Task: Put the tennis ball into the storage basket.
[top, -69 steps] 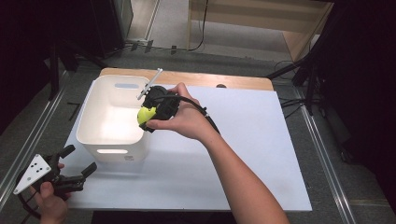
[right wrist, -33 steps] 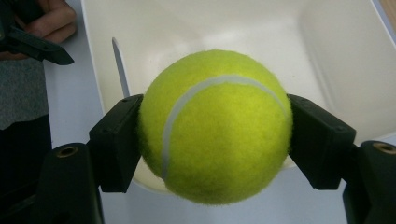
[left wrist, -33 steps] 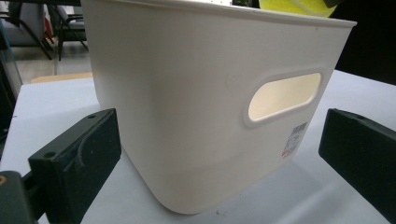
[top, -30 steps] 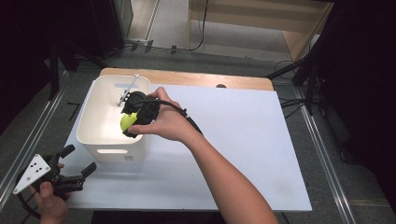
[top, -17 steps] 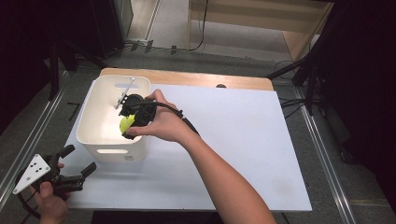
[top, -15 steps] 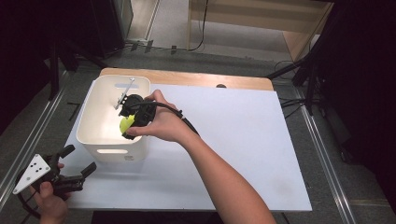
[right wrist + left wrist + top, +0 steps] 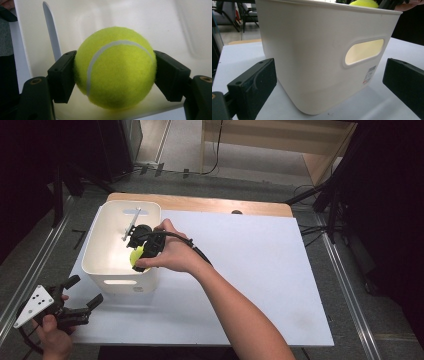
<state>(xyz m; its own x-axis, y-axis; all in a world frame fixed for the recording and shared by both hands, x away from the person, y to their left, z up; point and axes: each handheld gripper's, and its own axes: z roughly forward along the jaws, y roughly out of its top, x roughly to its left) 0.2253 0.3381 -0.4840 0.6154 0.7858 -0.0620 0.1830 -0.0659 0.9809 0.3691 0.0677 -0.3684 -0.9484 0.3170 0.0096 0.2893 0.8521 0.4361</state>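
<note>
Right gripper (image 7: 136, 261) was clamped on the tennis ball (image 7: 113, 67), both pads pressed to its sides, held over the white bin (image 7: 100, 255) near its 4 o'clock inner corner; ball possibly just below rim level, hard to tell. Left gripper (image 7: 82, 301) sat at 7 o'clock of the bin, jaws spread wide, holding nothing, aimed at the bin's handle slot (image 7: 364, 51).

Bench (image 7: 260, 270) right half bare, wide passage. White bin (image 7: 107, 270) blocks frame's left-center; walls upright, top open. Right tool (image 7: 136, 257) w/ tennis ball (image 7: 135, 256) sits over bin's near rim. Left tool (image 7: 80, 306) at lower left, bin wall just ahead.
</note>
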